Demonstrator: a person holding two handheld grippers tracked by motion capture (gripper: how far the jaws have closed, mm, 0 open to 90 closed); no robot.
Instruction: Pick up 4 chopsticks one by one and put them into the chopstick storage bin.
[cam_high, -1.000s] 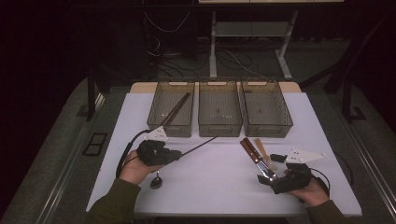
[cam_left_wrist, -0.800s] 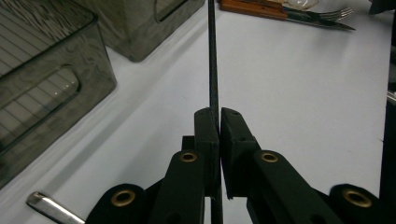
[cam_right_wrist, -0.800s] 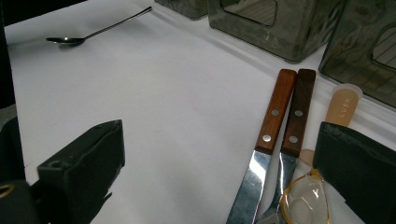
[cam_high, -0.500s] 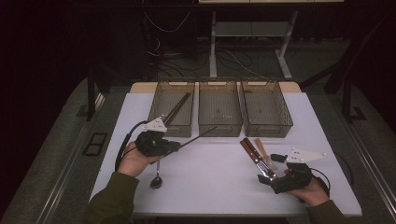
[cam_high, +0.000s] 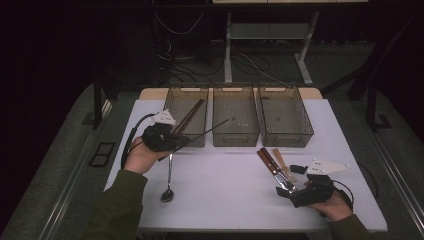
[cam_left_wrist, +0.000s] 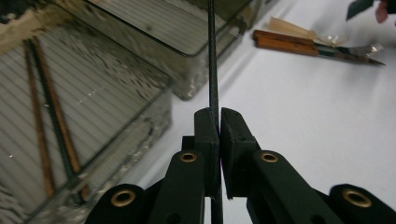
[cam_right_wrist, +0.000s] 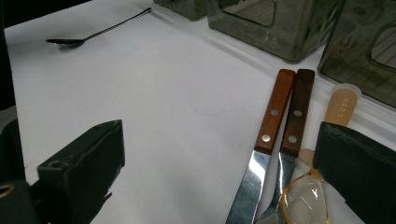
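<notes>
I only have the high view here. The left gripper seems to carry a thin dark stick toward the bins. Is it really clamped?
Observer: Yes. In the left gripper view, the left gripper is shut on the black chopstick.
Operator: What lies in the left bin?
Observer: The left bin holds more chopsticks, brown and dark.
Operator: And the right gripper?
Observer: The right gripper stands open above two wooden-handled knives and a clear plastic spoon.
</notes>
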